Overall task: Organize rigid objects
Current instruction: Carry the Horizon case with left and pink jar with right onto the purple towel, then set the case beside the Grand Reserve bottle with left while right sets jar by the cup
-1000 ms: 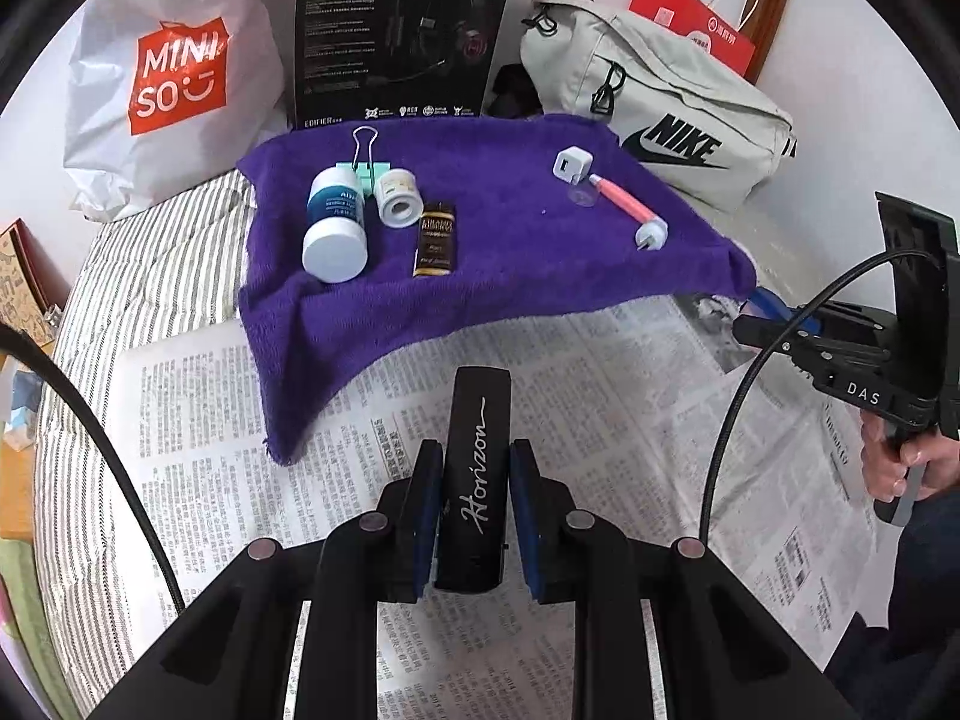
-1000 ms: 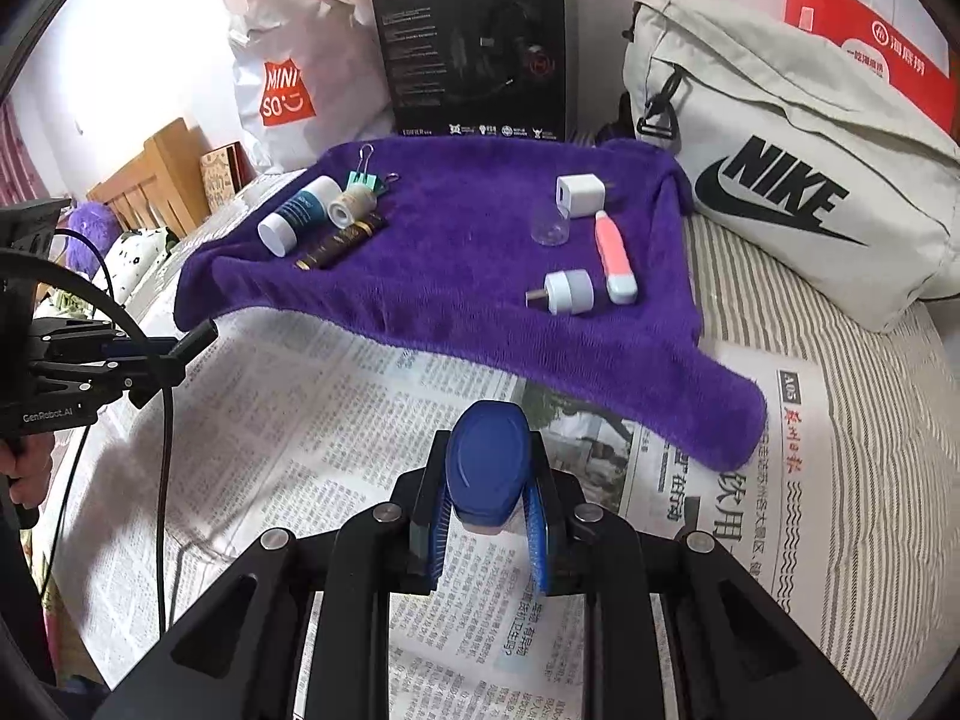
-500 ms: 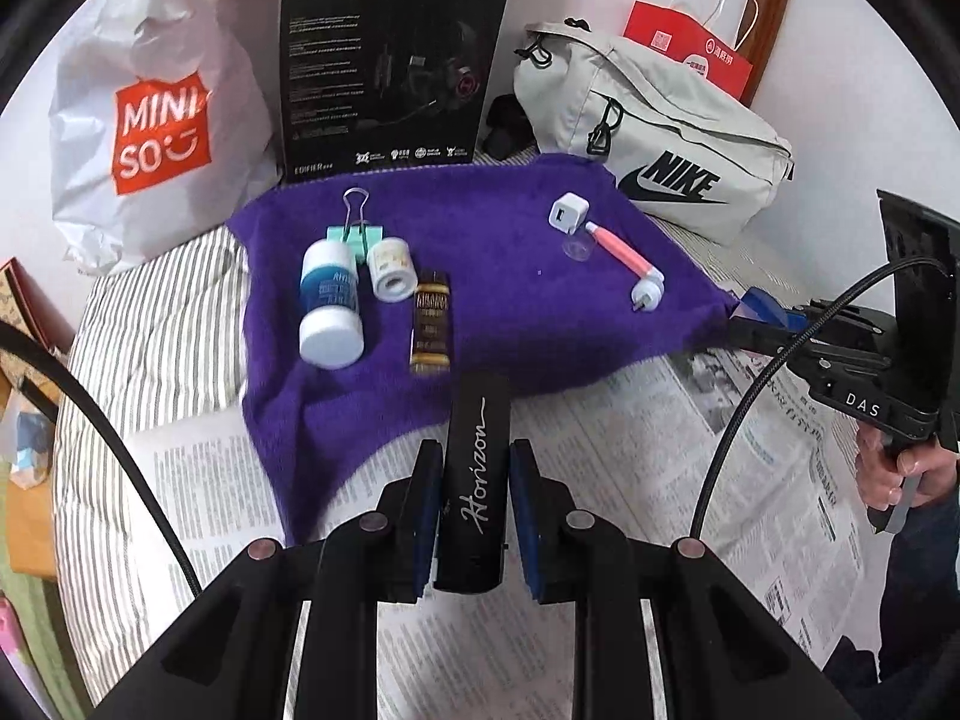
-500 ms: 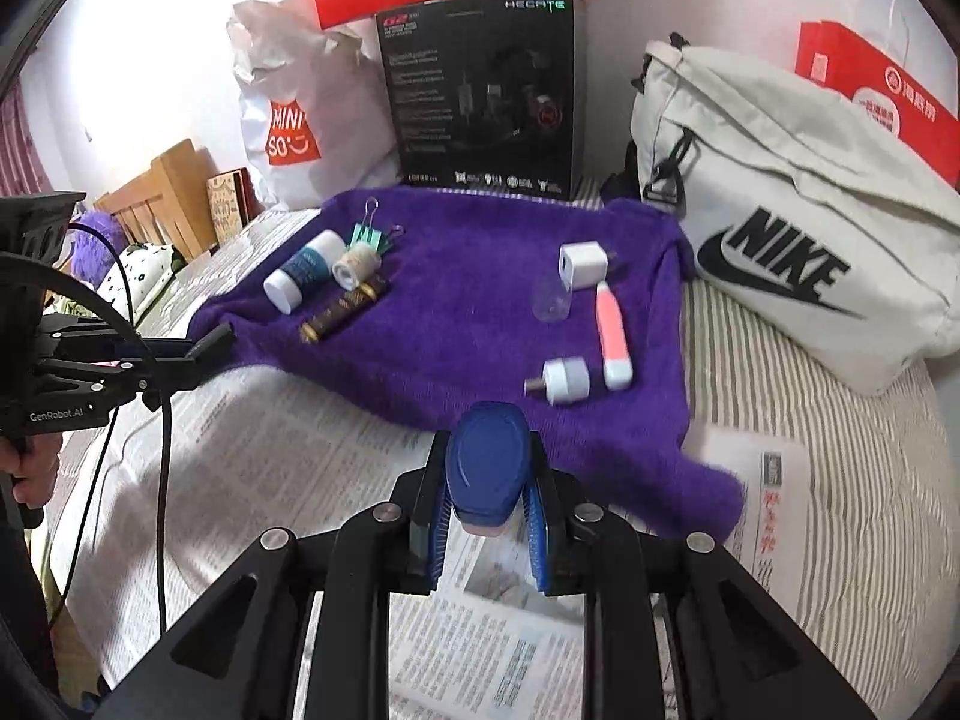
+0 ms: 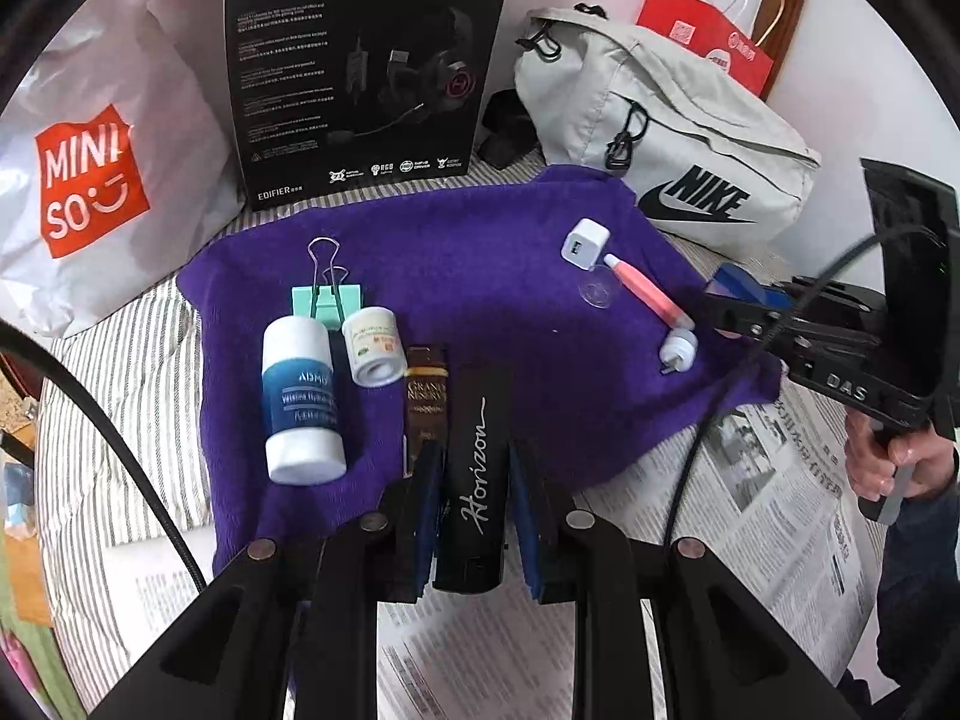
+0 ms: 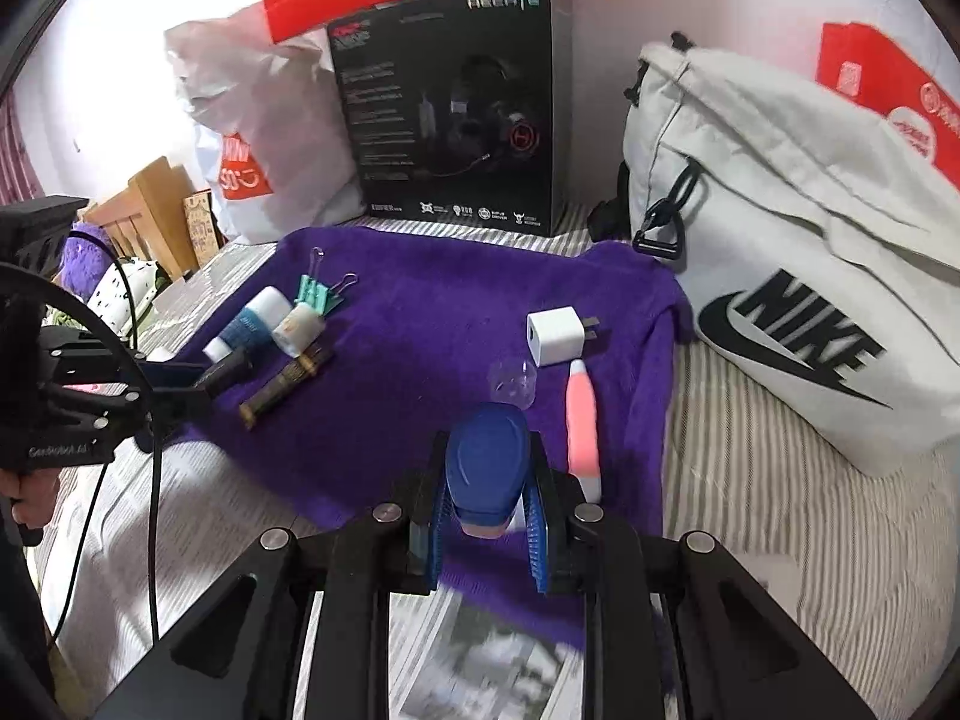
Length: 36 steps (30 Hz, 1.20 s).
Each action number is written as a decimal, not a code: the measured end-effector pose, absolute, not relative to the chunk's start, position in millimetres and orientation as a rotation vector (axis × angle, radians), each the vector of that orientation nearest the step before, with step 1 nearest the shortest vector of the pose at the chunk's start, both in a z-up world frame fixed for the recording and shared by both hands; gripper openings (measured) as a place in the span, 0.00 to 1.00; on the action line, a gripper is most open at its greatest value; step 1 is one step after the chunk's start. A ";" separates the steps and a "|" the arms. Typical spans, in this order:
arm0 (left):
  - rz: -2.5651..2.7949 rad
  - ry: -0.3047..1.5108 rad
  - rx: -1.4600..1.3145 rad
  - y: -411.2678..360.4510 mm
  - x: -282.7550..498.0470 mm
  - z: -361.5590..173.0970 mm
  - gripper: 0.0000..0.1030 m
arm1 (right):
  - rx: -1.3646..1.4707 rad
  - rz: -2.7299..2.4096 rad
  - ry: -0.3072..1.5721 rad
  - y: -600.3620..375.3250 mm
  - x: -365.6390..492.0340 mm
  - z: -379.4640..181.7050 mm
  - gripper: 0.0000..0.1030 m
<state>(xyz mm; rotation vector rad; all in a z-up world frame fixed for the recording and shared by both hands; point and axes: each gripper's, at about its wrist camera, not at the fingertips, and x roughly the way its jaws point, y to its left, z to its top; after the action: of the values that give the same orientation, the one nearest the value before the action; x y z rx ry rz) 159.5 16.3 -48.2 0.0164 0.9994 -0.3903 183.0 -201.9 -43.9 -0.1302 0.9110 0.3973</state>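
Note:
My left gripper (image 5: pixel 474 468) is shut on a black "Horizon" case (image 5: pixel 477 468), held over the near edge of the purple towel (image 5: pixel 498 276), right beside a brown "Grand Reserve" bar (image 5: pixel 426 396). A blue-and-white bottle (image 5: pixel 300 396), a small white jar (image 5: pixel 373 347) and a teal binder clip (image 5: pixel 326 299) lie to its left. My right gripper (image 6: pixel 487 480) is shut on a blue-capped object (image 6: pixel 487 462), over the towel's right part (image 6: pixel 444 300), beside a pink tube (image 6: pixel 582 420), a clear cap (image 6: pixel 511 381) and a white charger (image 6: pixel 555 337).
A black headset box (image 5: pixel 366 66), a white Miniso bag (image 5: pixel 102 168) and a grey Nike bag (image 5: pixel 672 132) stand behind the towel. Newspaper (image 5: pixel 774 480) covers the striped bedding in front. A red paper bag (image 5: pixel 708 42) stands at the back right.
Both grippers have moved forward from over the newspaper to over the towel, each still holding its object. The left one now reaches the row next to the brown bar.

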 end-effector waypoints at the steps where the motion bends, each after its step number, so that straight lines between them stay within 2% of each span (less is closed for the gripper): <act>1: -0.390 1.003 0.015 16.7 162.5 -49.3 0.21 | -0.134 0.394 0.915 -200.8 188.2 -46.2 0.21; 11: -0.399 1.022 0.003 18.5 183.2 -58.2 0.21 | -0.168 0.413 1.023 -190.6 226.3 -87.8 0.21; 22: -0.404 1.046 0.008 16.9 190.6 -65.2 0.21 | -0.201 0.413 1.007 -185.3 227.5 -95.9 0.22; 31: -0.398 1.075 0.021 8.7 197.2 -72.7 0.21 | -0.215 0.442 0.995 -186.7 221.0 -92.3 0.39; 36: -0.399 1.084 0.027 6.2 199.7 -74.3 0.21 | -0.197 0.437 0.989 -194.2 216.4 -89.1 0.40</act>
<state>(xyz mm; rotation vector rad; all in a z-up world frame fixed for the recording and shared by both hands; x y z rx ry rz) 199.7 6.2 -74.3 0.0271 1.0840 -0.3987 216.4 -194.2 -89.0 -0.1965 0.9890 0.4370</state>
